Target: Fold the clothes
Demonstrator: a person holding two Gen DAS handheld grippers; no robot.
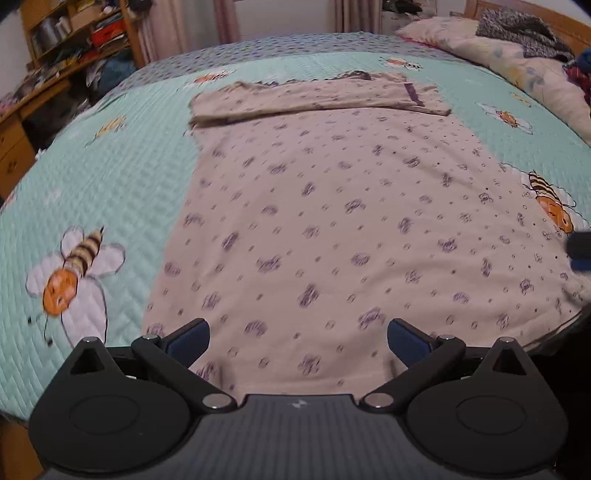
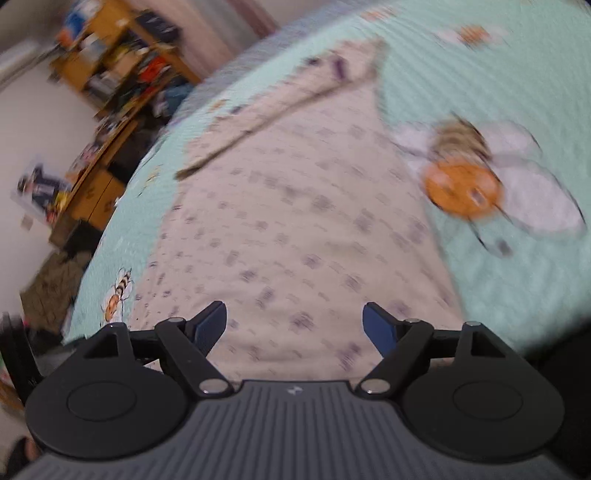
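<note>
While both the left gripper [image 1: 297,341] and right gripper [image 2: 294,326] hang wide open, empty, the pale pink purple-dotted cotton garment [image 1: 332,221] lies flat on the mint quilted bee-print bedspread [image 1: 103,177], sleeves folded across top.

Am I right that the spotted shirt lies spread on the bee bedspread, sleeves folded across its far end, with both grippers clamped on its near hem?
Not clamped. Both wrist views show the left gripper and right gripper open above the shirt, holding nothing. The rest is right.

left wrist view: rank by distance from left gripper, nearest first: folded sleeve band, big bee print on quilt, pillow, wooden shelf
From the left gripper:
1. Big bee print, near left.
2. Folded sleeve band, across the garment's far end.
3. Pillow, far right, and wooden shelf, far left: too close to call.
</note>
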